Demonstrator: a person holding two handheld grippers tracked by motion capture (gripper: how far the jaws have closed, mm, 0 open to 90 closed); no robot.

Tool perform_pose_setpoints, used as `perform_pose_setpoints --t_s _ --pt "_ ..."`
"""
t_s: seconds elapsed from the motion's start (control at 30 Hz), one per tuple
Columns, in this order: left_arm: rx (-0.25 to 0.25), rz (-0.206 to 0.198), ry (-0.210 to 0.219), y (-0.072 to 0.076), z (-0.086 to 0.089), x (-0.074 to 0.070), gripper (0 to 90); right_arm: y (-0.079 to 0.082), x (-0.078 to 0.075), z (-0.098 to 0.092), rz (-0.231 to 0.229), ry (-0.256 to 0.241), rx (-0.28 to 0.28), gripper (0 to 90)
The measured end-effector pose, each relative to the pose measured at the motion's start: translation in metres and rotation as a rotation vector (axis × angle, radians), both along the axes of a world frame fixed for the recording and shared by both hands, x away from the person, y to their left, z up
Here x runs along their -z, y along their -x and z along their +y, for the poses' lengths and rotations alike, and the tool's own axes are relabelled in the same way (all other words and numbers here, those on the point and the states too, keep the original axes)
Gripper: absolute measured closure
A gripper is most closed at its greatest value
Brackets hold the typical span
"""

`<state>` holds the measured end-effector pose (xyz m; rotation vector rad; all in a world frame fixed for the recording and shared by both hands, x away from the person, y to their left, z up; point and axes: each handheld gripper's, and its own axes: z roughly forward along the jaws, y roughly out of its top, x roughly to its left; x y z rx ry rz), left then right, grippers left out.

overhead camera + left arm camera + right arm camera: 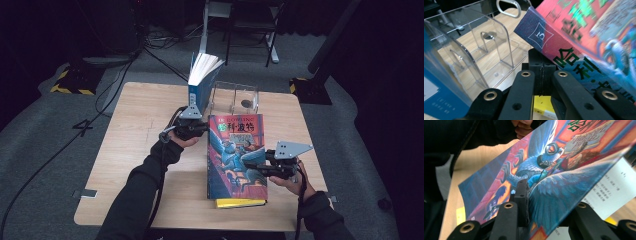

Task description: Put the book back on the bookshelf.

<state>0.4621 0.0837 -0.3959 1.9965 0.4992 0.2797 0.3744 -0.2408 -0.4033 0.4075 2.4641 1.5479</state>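
High view: clear rack (235, 97) holds blue book (200, 80); right gripper (250, 166) clamps illustrated book (236, 155), left gripper (204, 127) closed, empty.

Three books are counted around the clear organiser (235, 97): a blue one (201, 80) standing beside it, a colourful one (236, 155) before it, and a yellow one (240, 203) beneath that. Two grippers are counted, the left gripper (200, 127) and the right gripper (250, 166).

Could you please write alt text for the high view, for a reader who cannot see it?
Over a wooden table, the right gripper clamps the cover of a colourful illustrated book lying on a yellow book, with the left gripper at its spine. Behind, a blue book stands beside a clear rack.
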Motion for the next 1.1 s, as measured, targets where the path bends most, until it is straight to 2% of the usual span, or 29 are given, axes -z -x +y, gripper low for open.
perform_pose_setpoints --t_s 0.07,0.13,0.2,0.23,0.4,0.43,0.47,0.6,0.67,0.77,0.87,1.0,1.1 --pt "-0.007 -0.002 0.024 0.0 0.0 -0.001 90.0 -0.004 0.002 0.0 0.018 -0.003 0.001 70.4" --pt "-0.01 -0.011 0.037 0.001 -0.001 -0.005 89.9 -0.005 0.002 0.001 0.006 -0.002 0.003 70.8" --pt "-0.006 -0.025 0.03 0.001 -0.001 -0.007 90.0 -0.005 0.0 0.001 -0.002 -0.002 0.001 70.9" --pt "-0.007 -0.04 0.015 0.001 -0.002 -0.013 90.0 -0.005 -0.003 0.001 -0.007 -0.014 0.001 70.9" --pt "0.014 -0.041 0.019 0.001 -0.006 -0.018 90.0 -0.007 -0.004 -0.001 0.015 -0.037 -0.013 67.1" --pt "0.017 -0.044 0.015 0.003 -0.009 -0.018 90.0 -0.009 -0.004 -0.001 0.021 -0.05 -0.008 66.4" --pt "0.024 -0.047 0.018 0.003 -0.011 -0.017 90.0 -0.01 -0.006 0.0 0.021 -0.044 0.008 66.3" --pt "0.032 -0.047 0.028 0.004 -0.012 -0.017 90.0 -0.01 -0.006 -0.001 0.015 -0.036 0.027 73.6" --pt "0.029 -0.053 0.021 0.005 -0.013 -0.019 90.0 -0.01 -0.006 -0.001 0.008 -0.032 0.029 74.2" --pt "0.032 -0.075 0.016 0.006 -0.014 -0.028 90.0 -0.008 -0.007 0.002 -0.02 -0.011 0.044 77.4" --pt "0.03 -0.099 0.032 0.01 -0.015 -0.041 90.0 -0.005 -0.01 0.004 -0.063 -0.003 0.066 79.9" --pt "0.043 -0.148 0.056 0.021 -0.014 -0.063 90.0 -0.001 -0.02 0.006 -0.124 -0.014 0.102 83.5" --pt "0.046 -0.18 0.069 0.03 -0.012 -0.073 90.0 0.003 -0.026 0.007 -0.168 -0.015 0.124 85.6"
